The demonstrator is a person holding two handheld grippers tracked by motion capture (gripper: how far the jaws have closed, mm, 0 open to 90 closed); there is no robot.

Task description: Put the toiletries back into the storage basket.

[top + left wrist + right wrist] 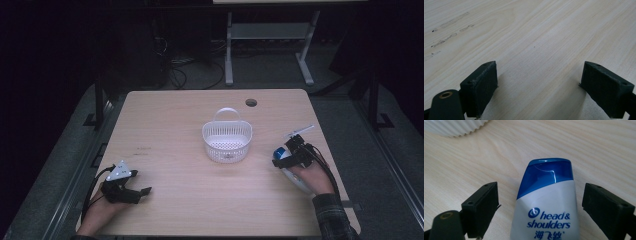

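Note:
A white shampoo bottle (546,207) with a blue cap and "head & shoulders" print lies flat on the wooden table, cap pointing away from me. My right gripper (540,188) straddles it, jaws open with a gap on each side and neither pad touching. In the high view the bottle (290,175) lies at the table's right under my right hand, with the right gripper (281,150) over its cap end. My left gripper (141,182) rests at the front left, jaws open. The left gripper (539,66) has nothing but bare wood between its jaws.
A white perforated basket (220,150) with an upright handle stands mid-table, left of the bottle; its ribbed wall (456,127) is at the top left of the right gripper view. A cable hole (251,102) sits near the far edge. Faint dark marks (451,37) streak the wood.

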